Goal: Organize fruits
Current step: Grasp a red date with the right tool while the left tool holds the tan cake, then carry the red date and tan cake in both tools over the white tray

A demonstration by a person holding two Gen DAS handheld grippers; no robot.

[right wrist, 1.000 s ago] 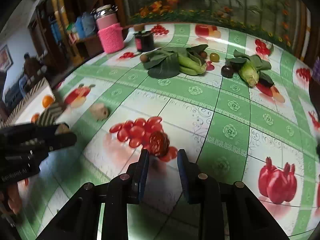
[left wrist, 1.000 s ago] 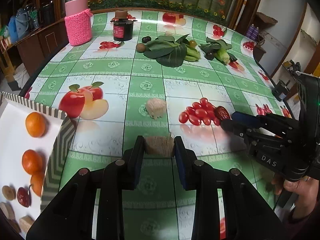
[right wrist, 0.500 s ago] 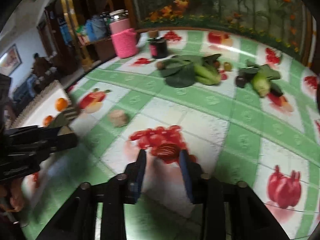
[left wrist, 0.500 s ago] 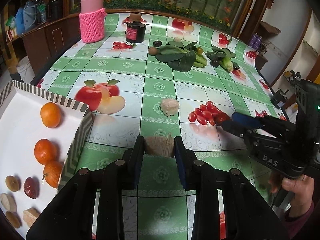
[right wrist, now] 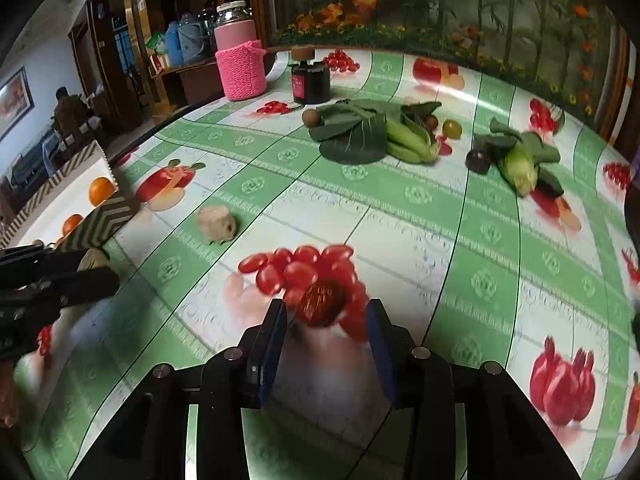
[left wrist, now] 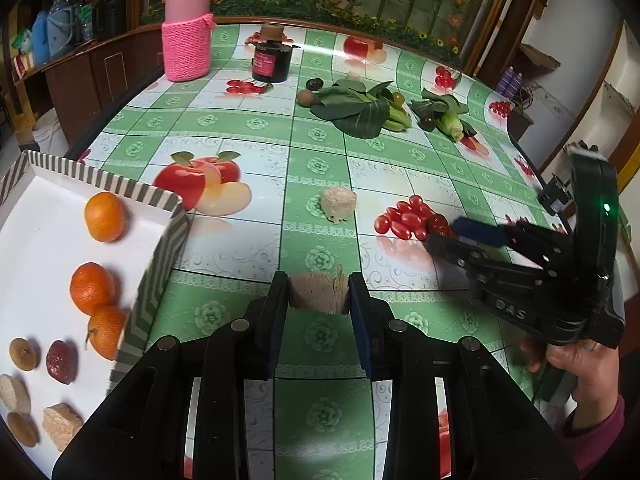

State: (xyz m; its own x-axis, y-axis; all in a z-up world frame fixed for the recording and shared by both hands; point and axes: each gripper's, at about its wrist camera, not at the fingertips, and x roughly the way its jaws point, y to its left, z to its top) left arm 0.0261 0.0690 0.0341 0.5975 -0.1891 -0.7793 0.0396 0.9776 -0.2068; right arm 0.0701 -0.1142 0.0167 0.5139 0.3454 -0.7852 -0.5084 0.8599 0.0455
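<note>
Straddling the dark red fruit (right wrist: pixel 321 299) on the bench (right wrist: pixel 420 240) with jaws that have just been opening and touch nothing, the right gripper (right wrist: pixel 326 320) could nudge it away, while the left gripper (left wrist: pixel 319 300), clamping a tan chunk (left wrist: pixel 318 294) right of the tray (left wrist: pixel 156 264), might drop it.

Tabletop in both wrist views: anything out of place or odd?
Some fruit is loose among vegetables: a brown fruit beside the greens, a dark one by the corn. A pale chunk lies outside the tray. Nothing spilled.
</note>
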